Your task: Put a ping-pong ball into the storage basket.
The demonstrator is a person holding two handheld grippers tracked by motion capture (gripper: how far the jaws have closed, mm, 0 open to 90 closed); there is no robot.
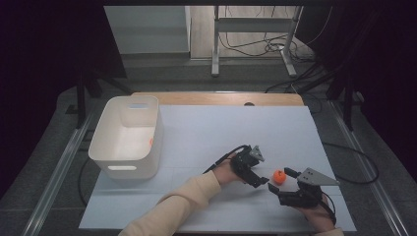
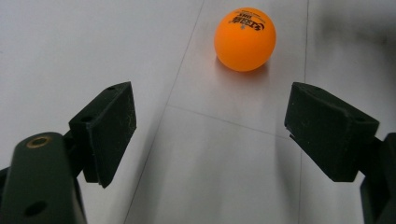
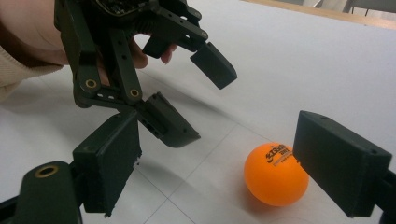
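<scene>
Grippers sit nearest you, both low over the near right part of the white sheet (image 1: 221, 132) that covers the table. Your right gripper (image 1: 284, 186) rests at the near right edge, its jaws spread wide and grasping nothing. In the right gripper view the orange ball (image 3: 275, 173) lies on the sheet just inside the right-hand jaw, which overlaps its edge in the picture; whether they touch you cannot tell from here.

Your left gripper (image 1: 263, 178) hangs just beyond and to the left, held in your left hand (image 1: 225, 171), cream sleeve (image 1: 182, 204) behind it. Its jaws are also released and wide apart, with nothing between them. In the left gripper view the ball (image 2: 245, 38) sits on the sheet ahead of the jaws, clear of both.

In the high view the ball (image 1: 279, 176) lies between the two grippers, near each.

Writing: the ball carries a small black print on its upper side, a short line of characters with a star-like mark. It is too small and blurred to read in either gripper view.

Farther off, at the left edge of the sheet, stands a white bin (image 1: 114, 147) with handle slots. A small orange thing (image 1: 151, 142) shows inside by its right wall. Past the sheet the wooden table edge (image 1: 196, 98) shows.
</scene>
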